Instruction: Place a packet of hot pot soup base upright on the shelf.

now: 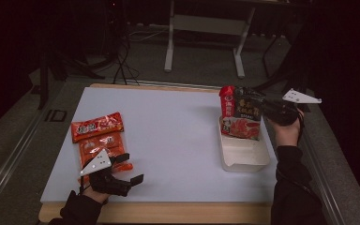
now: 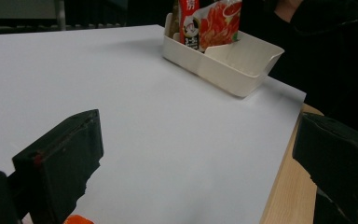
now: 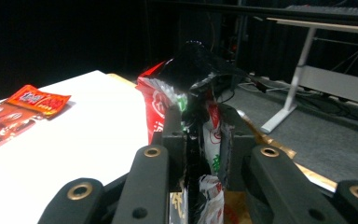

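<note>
Right tool (image 1: 258, 105) grips a light, crinkly packet (image 1: 240, 117) by its top edge at 2 o'clock over the bin (image 1: 243, 157); left tool (image 1: 126, 169) open.

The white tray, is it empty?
No, a red food packet held by the right gripper stands in the white tray.

Print on snack packet (image 1: 240, 115) too small to read. Packet's lower end hidden behind white tray (image 1: 243, 157) wall; top cut off in left gripper view. Near orange packets (image 1: 98, 140) partly covered by left gripper (image 1: 129, 168). Possibly three packets in that pile, count unclear. Room beyond table (image 1: 168, 136) lost in darkness.
</note>
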`<action>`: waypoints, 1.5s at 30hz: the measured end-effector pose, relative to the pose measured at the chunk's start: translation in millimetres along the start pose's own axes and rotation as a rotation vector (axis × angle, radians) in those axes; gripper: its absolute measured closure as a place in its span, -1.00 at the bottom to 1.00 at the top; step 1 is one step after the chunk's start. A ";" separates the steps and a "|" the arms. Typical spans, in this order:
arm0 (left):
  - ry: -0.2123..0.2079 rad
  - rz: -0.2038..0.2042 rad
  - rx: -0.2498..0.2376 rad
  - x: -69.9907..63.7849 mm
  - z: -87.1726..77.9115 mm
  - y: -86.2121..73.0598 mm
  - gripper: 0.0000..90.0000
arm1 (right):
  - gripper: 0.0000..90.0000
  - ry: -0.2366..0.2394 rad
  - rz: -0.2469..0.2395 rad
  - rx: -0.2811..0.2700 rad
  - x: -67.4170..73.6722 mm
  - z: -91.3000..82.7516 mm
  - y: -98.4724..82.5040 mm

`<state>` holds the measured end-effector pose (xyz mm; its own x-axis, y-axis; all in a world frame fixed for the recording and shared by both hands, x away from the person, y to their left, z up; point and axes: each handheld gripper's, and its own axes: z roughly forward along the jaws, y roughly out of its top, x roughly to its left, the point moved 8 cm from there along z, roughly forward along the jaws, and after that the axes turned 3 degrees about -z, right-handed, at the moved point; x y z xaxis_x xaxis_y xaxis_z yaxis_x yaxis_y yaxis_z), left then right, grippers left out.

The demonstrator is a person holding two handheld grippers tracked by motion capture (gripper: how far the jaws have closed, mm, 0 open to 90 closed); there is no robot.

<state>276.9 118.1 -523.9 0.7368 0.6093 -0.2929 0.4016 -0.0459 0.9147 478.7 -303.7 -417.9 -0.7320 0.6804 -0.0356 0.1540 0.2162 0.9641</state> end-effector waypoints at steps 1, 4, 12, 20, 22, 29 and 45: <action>0.000 -0.002 0.000 0.0 -0.1 -0.1 -0.95 | 0.68 0.000 0.003 -0.003 -0.1 0.1 -1.2; -0.003 -0.001 0.000 -0.9 0.0 -0.5 -0.95 | 0.67 0.013 0.014 -0.013 0.0 -0.8 -4.6; -0.004 -0.009 0.008 1.0 1.4 -3.3 -0.95 | 0.64 0.021 0.030 -0.008 2.6 -0.7 -16.5; 0.001 -0.016 0.012 2.5 2.2 -4.3 -0.95 | 0.51 0.005 0.131 -0.002 -2.0 -10.6 -34.6; 0.002 -0.013 0.016 2.3 2.8 -4.5 -0.95 | 0.43 -0.007 0.152 0.013 -2.7 -14.2 -35.1; 0.016 0.017 0.017 3.3 3.6 -4.2 -0.95 | 0.04 -0.053 0.142 0.025 2.2 -29.1 -21.3; 0.074 -0.019 0.073 11.7 -2.2 -4.1 -0.95 | -0.64 -0.023 0.023 -0.072 63.0 -47.9 44.9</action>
<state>282.7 127.2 -530.4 0.6875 0.6673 -0.2863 0.4556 -0.0895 0.8857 407.8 -284.7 -364.2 -0.7130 0.7010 -0.0181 0.1223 0.1497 0.9811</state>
